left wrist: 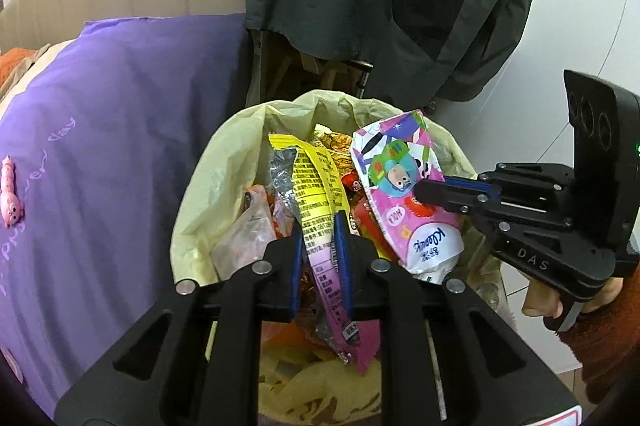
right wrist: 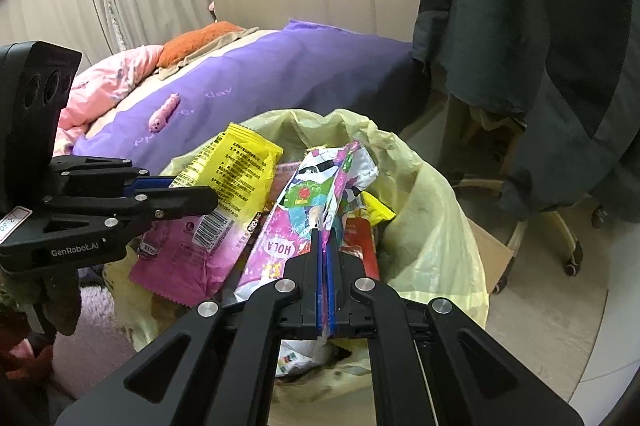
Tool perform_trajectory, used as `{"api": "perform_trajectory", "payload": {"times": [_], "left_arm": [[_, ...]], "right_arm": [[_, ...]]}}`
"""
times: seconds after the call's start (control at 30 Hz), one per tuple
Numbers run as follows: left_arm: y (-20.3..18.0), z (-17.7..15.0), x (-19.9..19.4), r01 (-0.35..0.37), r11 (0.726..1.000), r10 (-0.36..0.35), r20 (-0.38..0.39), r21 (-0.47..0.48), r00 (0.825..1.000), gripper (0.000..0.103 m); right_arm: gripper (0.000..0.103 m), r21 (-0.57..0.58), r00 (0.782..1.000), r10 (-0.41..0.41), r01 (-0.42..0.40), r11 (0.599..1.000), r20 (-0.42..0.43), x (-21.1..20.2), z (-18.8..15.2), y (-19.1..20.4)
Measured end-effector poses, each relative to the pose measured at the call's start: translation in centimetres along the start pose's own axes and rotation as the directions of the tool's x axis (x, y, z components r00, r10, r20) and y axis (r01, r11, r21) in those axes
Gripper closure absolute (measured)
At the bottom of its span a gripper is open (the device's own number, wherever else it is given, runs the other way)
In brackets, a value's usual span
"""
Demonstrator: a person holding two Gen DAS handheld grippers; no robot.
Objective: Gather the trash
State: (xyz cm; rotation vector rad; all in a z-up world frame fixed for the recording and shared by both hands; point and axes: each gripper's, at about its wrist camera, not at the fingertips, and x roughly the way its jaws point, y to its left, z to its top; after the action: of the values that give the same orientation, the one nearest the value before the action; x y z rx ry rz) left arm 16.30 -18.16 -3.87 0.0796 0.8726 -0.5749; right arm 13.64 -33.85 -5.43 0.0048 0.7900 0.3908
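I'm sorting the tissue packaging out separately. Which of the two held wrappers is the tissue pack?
The pink cartoon-printed tissue pack, pinched in the right claw. The left claw holds a yellow-and-pink snack wrapper with small print.

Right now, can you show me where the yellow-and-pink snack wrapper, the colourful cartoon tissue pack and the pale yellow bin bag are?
Yellow-and-pink snack wrapper [left wrist: 320,182]: left wrist view, on its yellow printed half.
Colourful cartoon tissue pack [right wrist: 304,202]: right wrist view, on its patterned upper face.
Pale yellow bin bag [right wrist: 436,238]: right wrist view, on its right outer wall.

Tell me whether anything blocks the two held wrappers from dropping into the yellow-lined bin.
Nothing visible does. The yellow and pink wrapper in the left tongs and the Kleenex pack in the right tongs hang directly over the open trash bag, already nearly full.
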Motion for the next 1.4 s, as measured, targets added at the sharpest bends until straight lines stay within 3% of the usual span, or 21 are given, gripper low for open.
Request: {"api": "perform_trajectory", "payload": {"times": [0.23,0.37,0.47,0.5,0.53,0.6,0.7,0.83,1.0,1.17,1.3,1.4], "left_arm": [[0.7,-0.2,-1.1,0.002,0.999,-0.001,0.012,-0.036,1.000,0.085],[1.2,-0.3,-1.9,0.025,0.998,-0.023,0.032,-0.058,0.999,0.066],[1.6,-0.4,-2.3,0.041,0.996,-0.038,0.037,-0.080,0.999,0.060],[1.8,-0.4,-2.5,0.041,0.995,-0.038,0.038,-0.090,0.999,0.059],[2.0,-0.4,-2.7,0.038,0.995,-0.034,0.041,-0.097,0.999,0.058],[2.5,-0.6,-3.5,0.030,0.993,-0.024,0.056,-0.117,0.998,0.057],[3.4,-1.1,-5.0,0.013,0.988,0.000,0.080,-0.157,0.997,0.053],[4.1,-2.2,-8.1,-0.055,0.985,0.074,0.111,-0.166,0.991,0.038],[4.9,-5.6,-13.2,-0.166,0.964,0.202,0.163,-0.206,0.966,0.037],[4.9,-9.4,-18.7,-0.305,0.919,0.359,0.210,-0.248,0.909,0.037],[4.3,-11.7,-21.3,-0.356,0.897,0.417,0.230,-0.263,0.880,0.037],[3.9,-12.9,-22.2,-0.375,0.881,0.441,0.211,-0.289,0.872,0.037]], "right_arm": [[0.098,-0.022,0.999,-0.038,0.038,0.999,0.008,-0.4,0.6,1.1],[0.098,-0.011,0.998,-0.069,0.069,0.998,-0.006,-0.3,0.5,1.0],[0.095,0.009,0.996,-0.091,0.091,0.996,-0.027,-0.1,0.3,0.8],[0.089,0.014,0.995,-0.100,0.101,0.995,-0.029,-0.2,0.2,0.8],[0.073,0.020,0.994,-0.103,0.104,0.994,-0.029,-0.2,0.2,0.8],[0.056,0.040,0.997,-0.071,0.071,0.997,-0.014,-0.5,0.0,0.7],[0.056,0.058,0.998,-0.063,0.062,0.996,0.023,-1.3,-0.1,1.0],[0.056,0.064,0.992,-0.110,0.106,0.992,0.066,-3.1,0.0,2.2],[0.055,0.069,0.982,-0.121,0.111,0.991,0.145,-6.8,-0.4,5.6],[0.055,0.038,0.975,-0.074,0.068,0.997,0.211,-10.3,-1.8,9.9],[0.056,0.018,0.973,-0.075,0.073,0.997,0.218,-11.7,-2.8,13.3],[0.055,0.002,0.979,-0.013,0.013,1.000,0.201,-12.0,-3.7,15.5]]}}
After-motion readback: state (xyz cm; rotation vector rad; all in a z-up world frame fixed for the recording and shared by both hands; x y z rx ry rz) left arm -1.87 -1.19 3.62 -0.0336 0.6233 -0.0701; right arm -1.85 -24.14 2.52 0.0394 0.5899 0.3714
